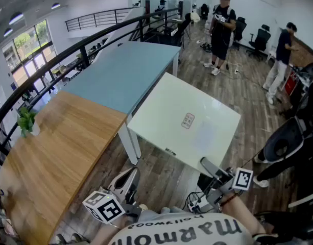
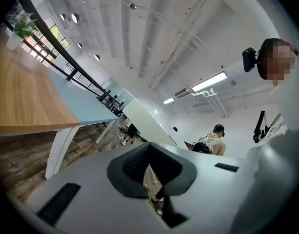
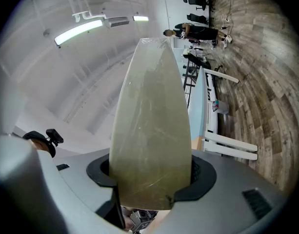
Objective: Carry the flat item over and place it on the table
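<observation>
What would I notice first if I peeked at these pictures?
Probably the big pale flat item clamped between the right gripper's jaws, filling the middle of that gripper's view. Then the white table just ahead in the head view, beside a blue table and a wooden table.

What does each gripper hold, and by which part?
The right gripper clamps a flat, yellowish translucent sheet by its near end; the rest sticks out ahead. The left gripper holds nothing.
</observation>
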Action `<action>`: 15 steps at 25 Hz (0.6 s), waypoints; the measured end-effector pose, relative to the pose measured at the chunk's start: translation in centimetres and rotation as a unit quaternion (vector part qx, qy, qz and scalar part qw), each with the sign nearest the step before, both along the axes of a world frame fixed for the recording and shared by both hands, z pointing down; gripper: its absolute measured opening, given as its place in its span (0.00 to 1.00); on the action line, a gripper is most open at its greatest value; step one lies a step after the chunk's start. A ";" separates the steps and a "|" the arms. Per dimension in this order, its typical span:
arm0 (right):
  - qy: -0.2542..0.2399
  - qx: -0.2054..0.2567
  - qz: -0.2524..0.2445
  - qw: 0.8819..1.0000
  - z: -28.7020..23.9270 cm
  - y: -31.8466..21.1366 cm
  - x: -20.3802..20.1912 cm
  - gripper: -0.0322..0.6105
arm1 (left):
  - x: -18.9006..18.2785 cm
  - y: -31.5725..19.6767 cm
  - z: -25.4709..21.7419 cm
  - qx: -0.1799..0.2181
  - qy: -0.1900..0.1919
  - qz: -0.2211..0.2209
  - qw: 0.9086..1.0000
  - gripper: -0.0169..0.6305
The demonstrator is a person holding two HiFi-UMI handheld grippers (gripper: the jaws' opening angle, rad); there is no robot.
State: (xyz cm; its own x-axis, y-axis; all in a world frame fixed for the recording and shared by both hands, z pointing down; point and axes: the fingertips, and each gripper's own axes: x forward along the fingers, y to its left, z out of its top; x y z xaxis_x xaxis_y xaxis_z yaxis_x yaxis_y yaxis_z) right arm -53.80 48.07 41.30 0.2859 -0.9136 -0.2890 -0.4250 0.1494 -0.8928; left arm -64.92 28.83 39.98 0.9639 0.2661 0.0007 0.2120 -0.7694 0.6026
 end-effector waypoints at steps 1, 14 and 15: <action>-0.001 -0.001 0.001 1.000 0.0 -0.5 0.1 0.50 | 0.2 -0.3 0.1 0.001 -0.002 0.003 1.000 0.03; -0.024 0.040 0.021 0.999 -2.2 -11.9 2.0 0.51 | 4.7 -8.7 -3.2 0.048 0.015 0.066 0.997 0.03; -0.027 0.045 0.023 0.998 -2.4 -13.1 2.2 0.51 | 5.0 -9.6 -3.6 0.055 0.019 0.073 0.996 0.03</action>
State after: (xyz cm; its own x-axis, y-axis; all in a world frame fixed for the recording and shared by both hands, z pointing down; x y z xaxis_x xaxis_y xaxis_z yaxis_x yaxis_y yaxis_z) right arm -51.61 34.99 38.94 0.3434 -0.8703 -0.3531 -0.3853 0.2123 -0.8980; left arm -59.92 19.27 36.37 0.9151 0.4032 0.0022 0.3466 -0.7895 0.5066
